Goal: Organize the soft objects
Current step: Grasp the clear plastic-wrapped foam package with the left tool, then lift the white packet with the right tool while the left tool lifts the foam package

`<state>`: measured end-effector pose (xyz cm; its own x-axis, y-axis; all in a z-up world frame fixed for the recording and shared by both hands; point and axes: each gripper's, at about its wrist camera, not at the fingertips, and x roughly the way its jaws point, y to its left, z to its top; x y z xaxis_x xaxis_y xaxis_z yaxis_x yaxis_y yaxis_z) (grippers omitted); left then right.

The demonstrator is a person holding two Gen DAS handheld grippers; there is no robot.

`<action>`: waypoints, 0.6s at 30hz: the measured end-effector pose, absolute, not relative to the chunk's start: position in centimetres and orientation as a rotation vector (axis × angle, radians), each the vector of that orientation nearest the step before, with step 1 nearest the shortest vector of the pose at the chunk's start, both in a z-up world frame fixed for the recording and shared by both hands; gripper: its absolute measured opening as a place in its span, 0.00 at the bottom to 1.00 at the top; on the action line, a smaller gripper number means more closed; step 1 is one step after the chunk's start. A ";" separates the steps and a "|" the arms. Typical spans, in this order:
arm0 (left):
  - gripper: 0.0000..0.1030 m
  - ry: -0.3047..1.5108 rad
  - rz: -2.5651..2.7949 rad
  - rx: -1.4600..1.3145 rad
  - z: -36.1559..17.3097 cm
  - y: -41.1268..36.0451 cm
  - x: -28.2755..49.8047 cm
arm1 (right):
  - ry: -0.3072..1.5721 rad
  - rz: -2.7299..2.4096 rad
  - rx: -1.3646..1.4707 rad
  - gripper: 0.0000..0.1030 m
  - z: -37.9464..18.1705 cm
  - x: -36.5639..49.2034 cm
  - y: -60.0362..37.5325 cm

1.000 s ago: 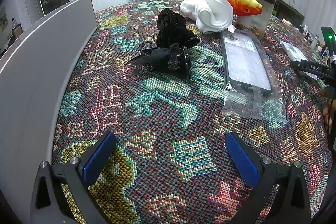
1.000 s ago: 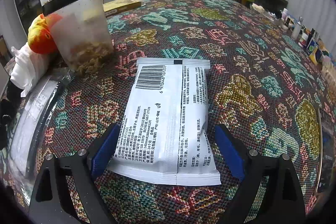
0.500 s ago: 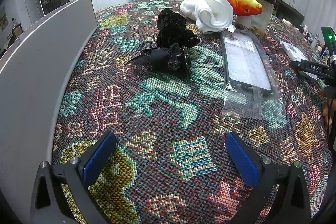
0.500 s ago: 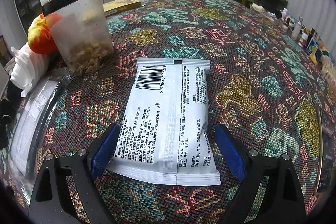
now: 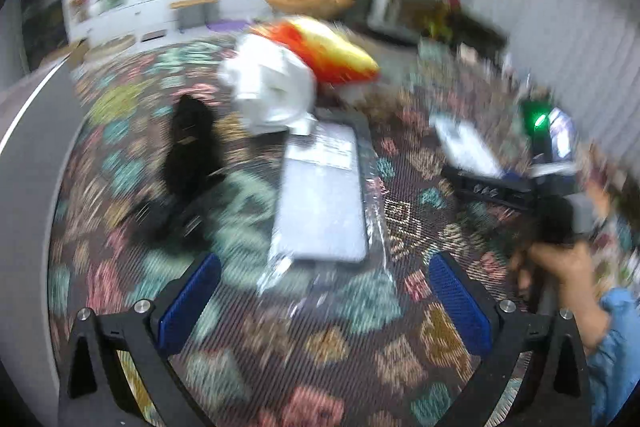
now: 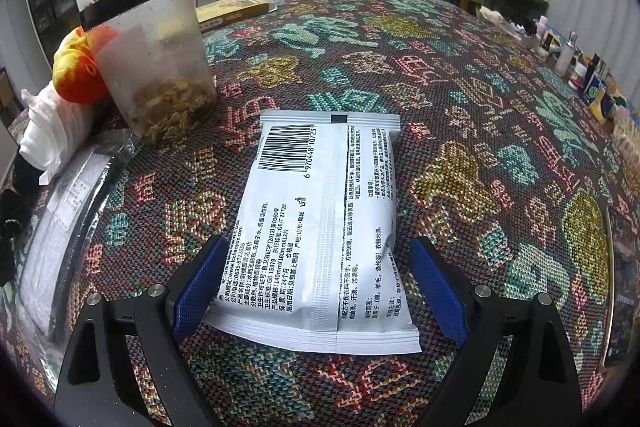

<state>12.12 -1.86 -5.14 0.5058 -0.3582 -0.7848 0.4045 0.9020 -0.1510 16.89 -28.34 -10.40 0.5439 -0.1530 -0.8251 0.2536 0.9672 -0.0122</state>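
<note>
The left wrist view is blurred. My left gripper (image 5: pixel 324 303) is open and empty above the patterned cloth, just short of a flat clear-wrapped package (image 5: pixel 322 195). Beyond lie a black soft item (image 5: pixel 190 155), a white plush (image 5: pixel 272 87) and an orange-yellow fish plush (image 5: pixel 328 51). My right gripper (image 6: pixel 320 287) is open, its blue pads either side of the near end of a white wipes packet (image 6: pixel 324 223) lying flat, not squeezing it. The right gripper also shows in the left wrist view (image 5: pixel 516 187).
A clear tub (image 6: pixel 156 59) with dry scraps stands left of the packet, the fish plush (image 6: pixel 78 67) and white plush (image 6: pixel 48 131) behind it. A book (image 6: pixel 236 9) lies at the back. Small bottles (image 6: pixel 580 67) line the right edge. A grey panel (image 5: pixel 28 167) borders the left.
My left gripper has swung fast to the right and forward, now facing the clear-wrapped package instead of the black item. The right gripper and the white packet have not moved.
</note>
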 end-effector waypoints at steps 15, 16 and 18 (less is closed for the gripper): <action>1.00 1.103 -0.329 0.197 -10.4 -7.8 19.2 | 0.966 -0.243 0.114 0.91 -10.4 16.9 -28.3; 1.00 1.108 -0.330 0.198 -10.3 -7.9 19.2 | 0.966 -0.243 0.114 0.91 -10.4 16.9 -28.3; 1.00 1.121 -0.327 0.194 -10.3 -8.1 19.5 | 0.966 -0.243 0.115 0.91 -10.4 16.9 -28.3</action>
<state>19.48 -8.09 -10.34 0.3944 -0.1590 -0.9051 0.3522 0.9359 -0.0109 16.89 -28.34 -10.42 0.5440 -0.1530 -0.8250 0.2549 0.9669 -0.0113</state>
